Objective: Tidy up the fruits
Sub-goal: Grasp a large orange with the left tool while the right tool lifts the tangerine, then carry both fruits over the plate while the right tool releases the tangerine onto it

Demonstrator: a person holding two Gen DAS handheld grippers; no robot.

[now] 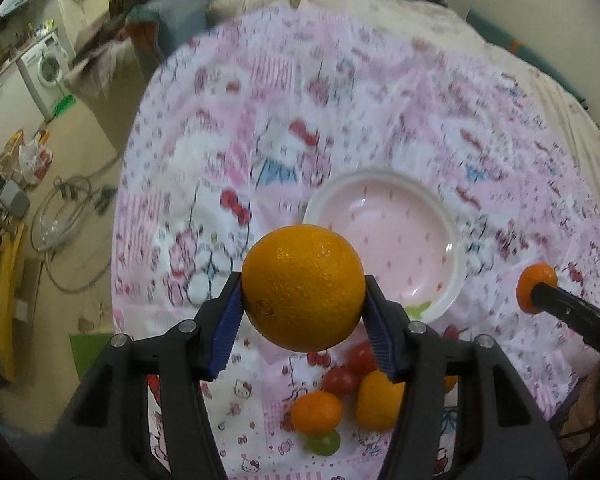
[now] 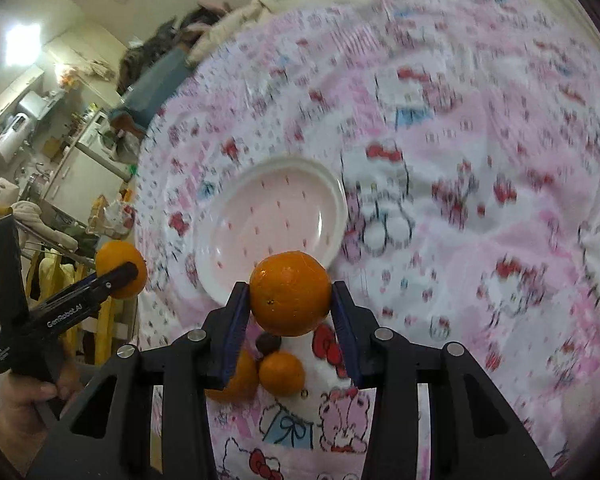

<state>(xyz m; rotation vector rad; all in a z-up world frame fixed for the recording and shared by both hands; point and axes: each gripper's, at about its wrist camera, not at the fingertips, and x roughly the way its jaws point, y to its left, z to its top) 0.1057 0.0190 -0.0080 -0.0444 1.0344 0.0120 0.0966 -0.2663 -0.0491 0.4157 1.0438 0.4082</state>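
My left gripper point(image 1: 303, 312) is shut on a large orange point(image 1: 303, 287), held above the pink cartoon-print cloth. My right gripper point(image 2: 290, 312) is shut on a smaller orange point(image 2: 290, 294). A pink-and-white plate point(image 1: 384, 240) point(image 2: 276, 220) lies on the cloth just beyond both held fruits, with nothing in it. Under the left gripper lie two small oranges point(image 1: 317, 411), two red tomatoes point(image 1: 340, 380) and a green grape point(image 1: 322, 443). In the right wrist view, loose oranges point(image 2: 282, 373) and a dark fruit point(image 2: 269, 343) lie below the jaws. Each view shows the other gripper point(image 1: 556, 300) point(image 2: 112, 276) with its fruit.
The cloth point(image 1: 260, 120) point(image 2: 480, 160) covers a bed-like surface with rumpled bedding at the far end. Its left edge drops to a floor with cables, bags and a washing machine point(image 1: 46, 68). A person's hand point(image 2: 24, 404) holds the left gripper's handle.
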